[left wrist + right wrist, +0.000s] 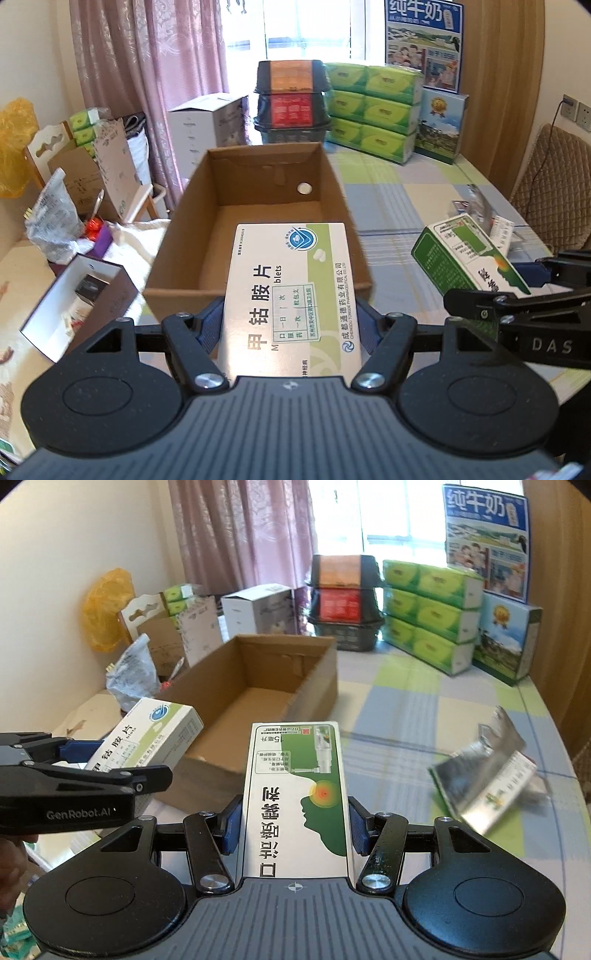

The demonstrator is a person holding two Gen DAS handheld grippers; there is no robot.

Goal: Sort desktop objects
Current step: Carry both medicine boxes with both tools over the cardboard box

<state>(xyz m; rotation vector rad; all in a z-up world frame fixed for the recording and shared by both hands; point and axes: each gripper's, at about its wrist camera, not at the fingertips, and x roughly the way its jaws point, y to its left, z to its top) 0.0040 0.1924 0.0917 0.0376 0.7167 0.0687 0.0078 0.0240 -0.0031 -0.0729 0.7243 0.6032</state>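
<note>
Checked tablecloth [424, 709] filled the right half of both views, with the open cardboard box [255, 206] at frame centre — empty apart from a small white disc [304, 188] on its far wall. Left gripper [291, 325] was clamped on the white-and-green tablet box [291, 291], blue pads pressed against its long sides, far end already poking over the near rim. Right gripper [295, 827] was closed the same way on the green throat-spray carton [297, 794], which sat short of the cardboard box, lower centre of the right wrist view. A crumpled foil blister pack [487, 771] lay on the cloth at right, not yet picked.

My read on doing this step cleanly: carry the tablet box further in and low over the floor before releasing — it would likely tip or catch on the rim if dropped from there. Bring the spray carton in alongside, not on top, and keep the two grippers apart; they were close at the box mouth.
</note>
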